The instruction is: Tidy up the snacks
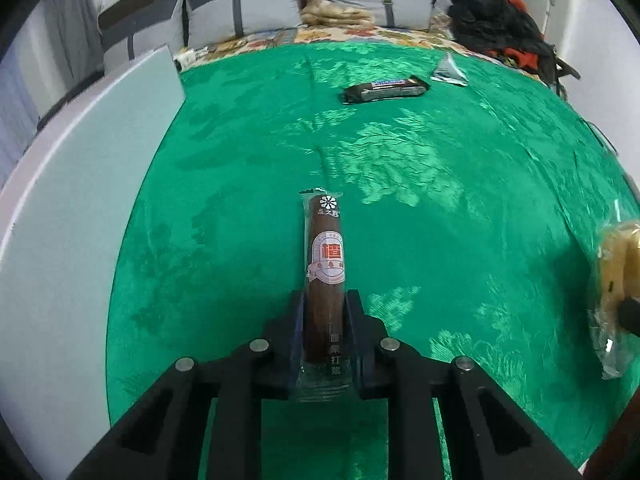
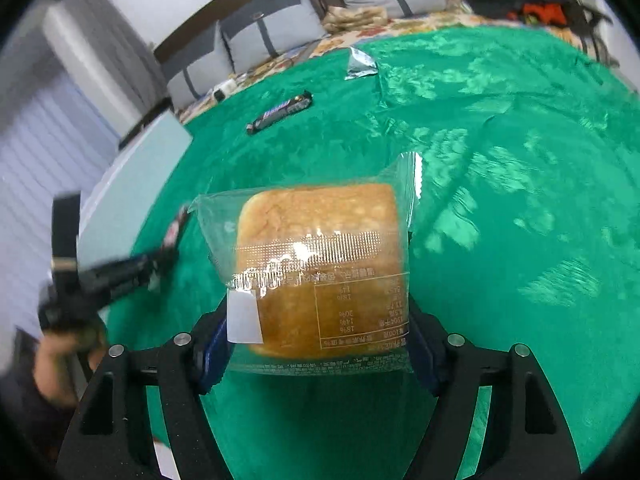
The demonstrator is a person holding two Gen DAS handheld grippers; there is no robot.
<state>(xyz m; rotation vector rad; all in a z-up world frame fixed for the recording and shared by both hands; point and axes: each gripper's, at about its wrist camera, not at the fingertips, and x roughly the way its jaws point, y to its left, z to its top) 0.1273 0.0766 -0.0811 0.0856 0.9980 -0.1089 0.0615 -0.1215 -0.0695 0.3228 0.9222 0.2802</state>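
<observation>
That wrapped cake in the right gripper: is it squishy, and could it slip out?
The wrapped cake looks soft and spongy, so the right gripper would probably dent it if it pressed harder. Its clear, glossy wrapper looks slick and loose at the ends, so the film may slide or crinkle. It sits between wide-set jaws and is probably light for its size.

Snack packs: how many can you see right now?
4. A sausage stick in the left gripper, a wrapped cake in the right gripper, a chocolate bar and a silver packet far off on the green cloth.
</observation>
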